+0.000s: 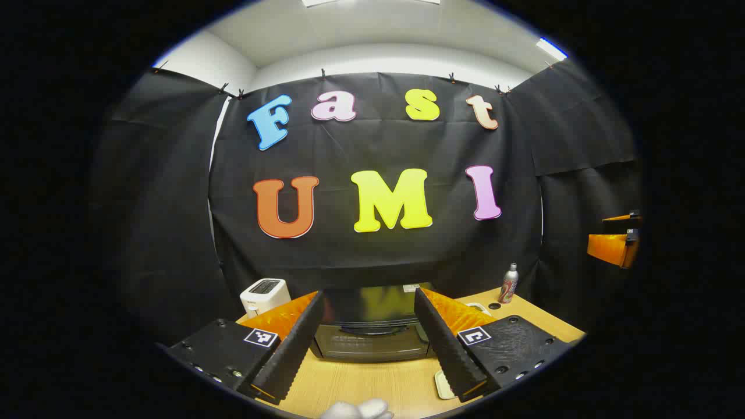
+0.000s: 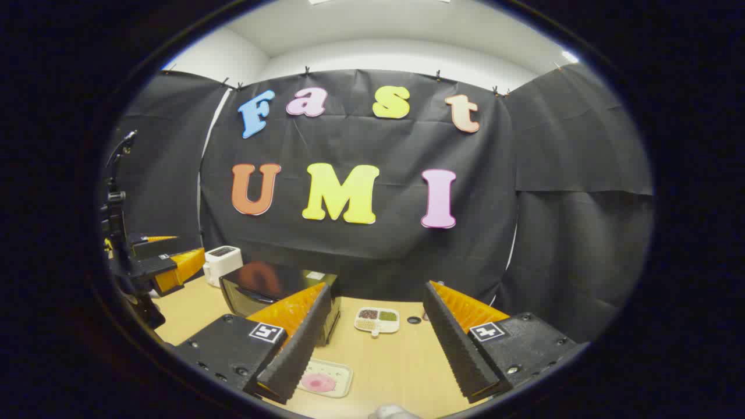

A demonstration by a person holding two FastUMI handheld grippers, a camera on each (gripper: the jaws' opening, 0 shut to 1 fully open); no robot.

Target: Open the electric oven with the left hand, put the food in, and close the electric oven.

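The room is a small booth hung with black cloth [image 1: 372, 256] on three sides, a white wall and ceiling showing above it with strip lights on. A pale wooden tabletop [image 1: 372, 384] fills the near ground.

In the left gripper view, the electric oven [image 1: 372, 326] sits on the tabletop against the far cloth, dark-fronted, its door shut, framed between the left claw [image 1: 369, 372], whose fingers stand well apart with nothing between them. A white toaster [image 1: 265, 295] stands to the left of the oven, and a slim metal bottle [image 1: 509, 283] stands upright at the far right of the tabletop. The corner of a pale tray [image 1: 443, 385] peeks out beside the right finger. At the far right edge, the other gripper hangs in the air above the tabletop.

In the right gripper view, the right claw [image 2: 372, 372] is also spread wide and empty, held above the tabletop [image 2: 396, 361]. Near its left finger lies a pale tray [image 2: 334, 372] with a pink round of food [image 2: 319, 382] on it. Farther off, a white divided dish [image 2: 378, 319] holds dark and green fillings. The oven [image 2: 273, 297] stands to the left, the toaster [image 2: 222, 263] beyond it, and the left gripper [image 2: 169, 265] hovers at the far left.
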